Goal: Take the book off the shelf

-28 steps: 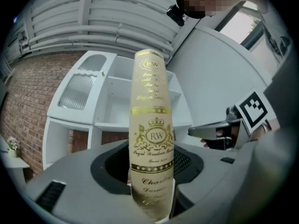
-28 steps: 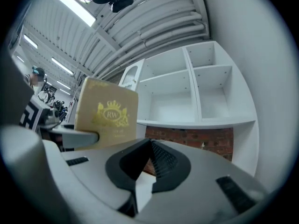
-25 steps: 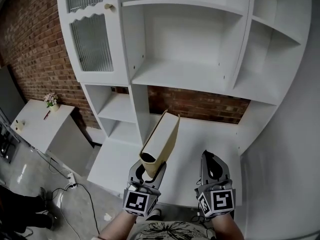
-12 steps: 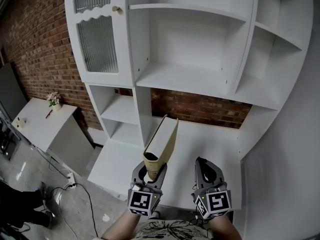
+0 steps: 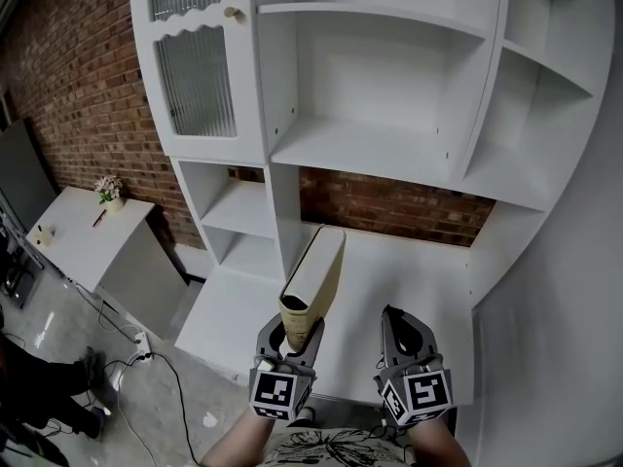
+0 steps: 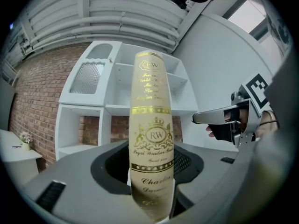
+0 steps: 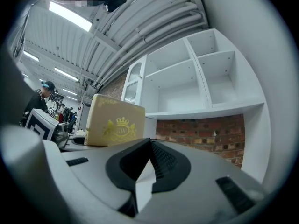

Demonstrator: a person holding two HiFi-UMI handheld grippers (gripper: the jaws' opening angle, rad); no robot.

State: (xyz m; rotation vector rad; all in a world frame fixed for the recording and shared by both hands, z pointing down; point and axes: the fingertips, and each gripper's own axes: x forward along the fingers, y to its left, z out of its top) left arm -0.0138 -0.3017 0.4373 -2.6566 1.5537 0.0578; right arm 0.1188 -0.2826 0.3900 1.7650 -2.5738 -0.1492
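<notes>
- Left gripper [image 5: 291,337]: fingers clamped on the lower end of the cream, gold-printed book [image 5: 315,278], at 6 o'clock in the head view.
- Book: clear of the white shelf unit [image 5: 387,152], held over its lower ledge [image 5: 428,290], top leaning toward 1 o'clock.
- Right gripper [image 5: 401,315]: at 5 o'clock, just beside the left, fingers together, nothing between them.

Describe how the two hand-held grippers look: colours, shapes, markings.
The left gripper and right gripper are grey, with dark ribbed pads inside tapering jaws. Each carries a cube of black-and-white square markers. The top worn is light with dark print.
</notes>
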